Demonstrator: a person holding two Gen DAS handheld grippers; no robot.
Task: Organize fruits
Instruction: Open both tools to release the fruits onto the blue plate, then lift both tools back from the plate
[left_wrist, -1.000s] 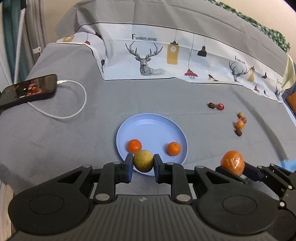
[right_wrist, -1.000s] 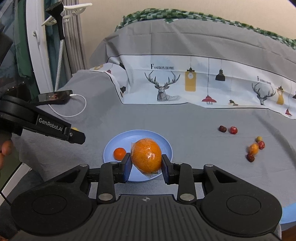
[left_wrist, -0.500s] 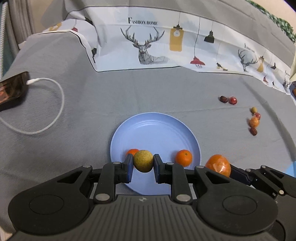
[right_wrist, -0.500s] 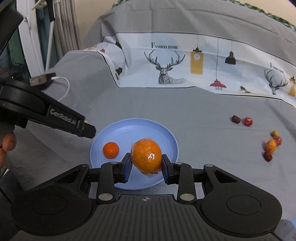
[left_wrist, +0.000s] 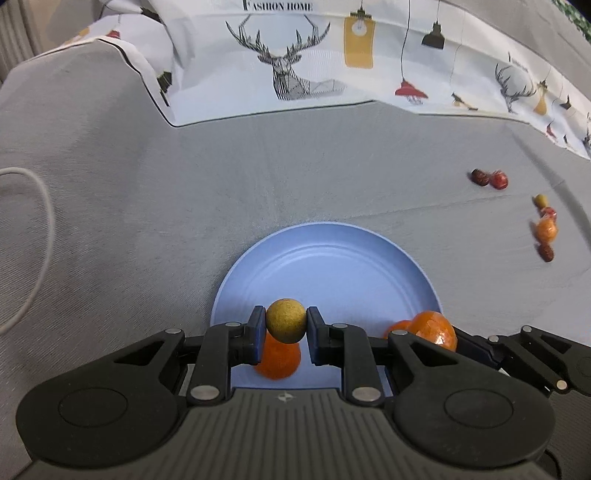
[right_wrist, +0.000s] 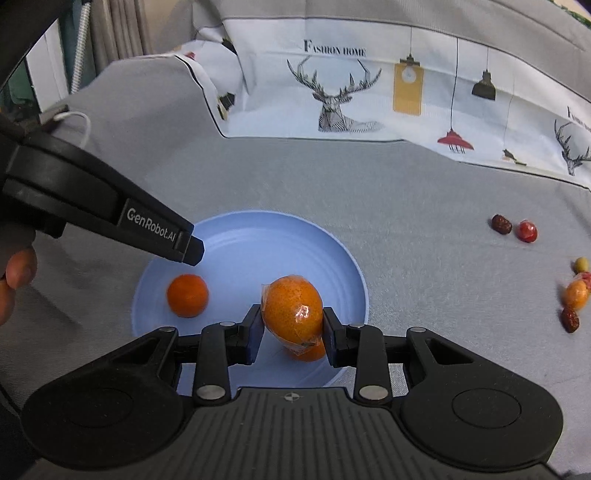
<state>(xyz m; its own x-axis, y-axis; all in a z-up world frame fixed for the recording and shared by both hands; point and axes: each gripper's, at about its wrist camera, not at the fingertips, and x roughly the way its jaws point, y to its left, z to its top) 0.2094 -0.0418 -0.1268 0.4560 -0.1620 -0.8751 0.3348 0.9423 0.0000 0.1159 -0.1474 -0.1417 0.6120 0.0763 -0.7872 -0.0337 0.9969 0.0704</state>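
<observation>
My left gripper (left_wrist: 286, 332) is shut on a small yellow-green round fruit (left_wrist: 286, 319) and holds it over the near part of the blue plate (left_wrist: 332, 254), above a small orange (left_wrist: 279, 360). My right gripper (right_wrist: 291, 328) is shut on a plastic-wrapped orange (right_wrist: 291, 308) over the plate (right_wrist: 258, 236); this orange also shows in the left wrist view (left_wrist: 434, 330). One small orange (right_wrist: 187, 295) lies on the plate's left side, and another (right_wrist: 308, 352) is partly hidden under the wrapped one. The left gripper's finger (right_wrist: 110, 214) reaches in from the left.
Small red, dark and yellow fruits (left_wrist: 489, 178) (left_wrist: 546, 229) lie on the grey cloth to the right, also in the right wrist view (right_wrist: 513, 227) (right_wrist: 574, 295). A white cable (left_wrist: 33, 236) curves at the left. A deer-print cloth (left_wrist: 295, 55) lies at the back.
Both grippers have moved forward and down over the plate with their fruits still held. The plate looks larger and closer; the phone has left the left view.
</observation>
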